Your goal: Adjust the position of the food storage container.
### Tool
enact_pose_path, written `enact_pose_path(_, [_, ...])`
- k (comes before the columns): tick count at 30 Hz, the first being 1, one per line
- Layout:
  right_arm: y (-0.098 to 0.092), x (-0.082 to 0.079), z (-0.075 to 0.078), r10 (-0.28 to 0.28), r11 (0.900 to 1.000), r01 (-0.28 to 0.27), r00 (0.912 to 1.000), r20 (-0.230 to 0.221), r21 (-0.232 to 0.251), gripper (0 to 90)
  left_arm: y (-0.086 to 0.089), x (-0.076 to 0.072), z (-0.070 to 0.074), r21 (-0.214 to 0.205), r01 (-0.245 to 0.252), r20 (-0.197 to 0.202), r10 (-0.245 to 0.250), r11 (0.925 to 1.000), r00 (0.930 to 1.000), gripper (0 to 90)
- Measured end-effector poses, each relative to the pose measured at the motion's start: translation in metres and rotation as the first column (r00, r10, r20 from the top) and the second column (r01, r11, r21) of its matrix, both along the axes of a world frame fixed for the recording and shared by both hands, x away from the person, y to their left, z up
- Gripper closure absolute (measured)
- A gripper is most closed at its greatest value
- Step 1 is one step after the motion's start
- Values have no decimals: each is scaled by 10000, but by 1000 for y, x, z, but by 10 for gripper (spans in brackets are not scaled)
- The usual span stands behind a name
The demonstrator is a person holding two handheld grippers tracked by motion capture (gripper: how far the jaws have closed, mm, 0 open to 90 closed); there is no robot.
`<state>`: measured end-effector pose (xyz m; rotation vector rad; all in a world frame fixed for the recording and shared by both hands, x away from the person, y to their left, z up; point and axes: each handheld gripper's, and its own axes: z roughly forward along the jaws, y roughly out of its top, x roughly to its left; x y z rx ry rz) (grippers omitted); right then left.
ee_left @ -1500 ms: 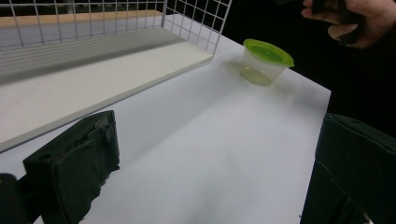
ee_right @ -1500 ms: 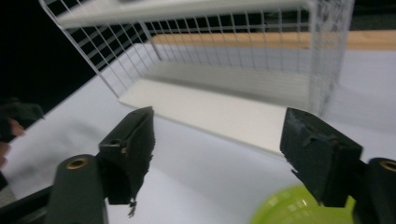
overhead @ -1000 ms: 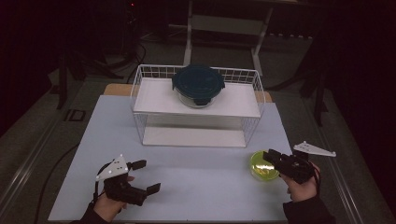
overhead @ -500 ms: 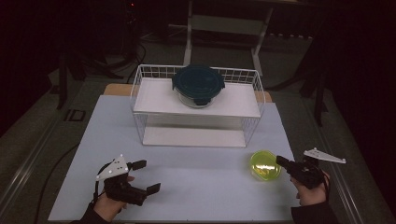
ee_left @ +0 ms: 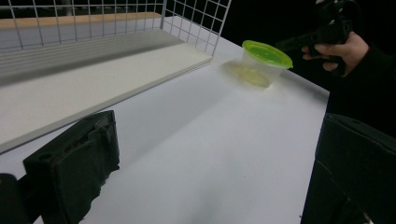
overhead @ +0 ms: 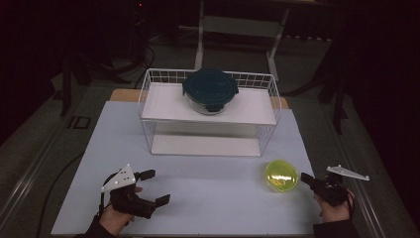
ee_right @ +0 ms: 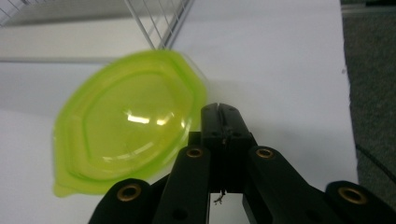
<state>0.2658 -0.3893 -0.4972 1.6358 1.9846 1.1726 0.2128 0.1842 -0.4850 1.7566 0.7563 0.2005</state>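
Observation:
A clear tub with a lime-green lid stands on the white table at the right, in front of the wire rack. My right gripper is just right of it, shut with nothing between its jaws. In the right gripper view the closed tips sit beside the lid's edge, apart from it. My left gripper rests low at the front left, open and empty. In the left gripper view its jaws stand wide, and the tub and the right gripper lie farther off.
A white wire rack with two shelves stands at the back middle of the table. A glass container with a dark teal lid sits on its upper shelf. The floor around the table is dark.
The right hand has drawn back to the right and lower, away from the green-lidded tub. The left hand has stayed where it was.

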Motion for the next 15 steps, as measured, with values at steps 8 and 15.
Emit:
enact_pose_path(8, [4, 4, -17, 89, 10000, -87, 9987, -508, 38, 899, 0, 0, 1, 16, -20, 2, 20, 10000, 10000, 0])
enact_pose_path(15, [15, 5, -24, 435, 9990, -431, 9963, -743, 71, 900, 0, 0, 0, 48, -6, -10, 6, 10000, 10000, 0])
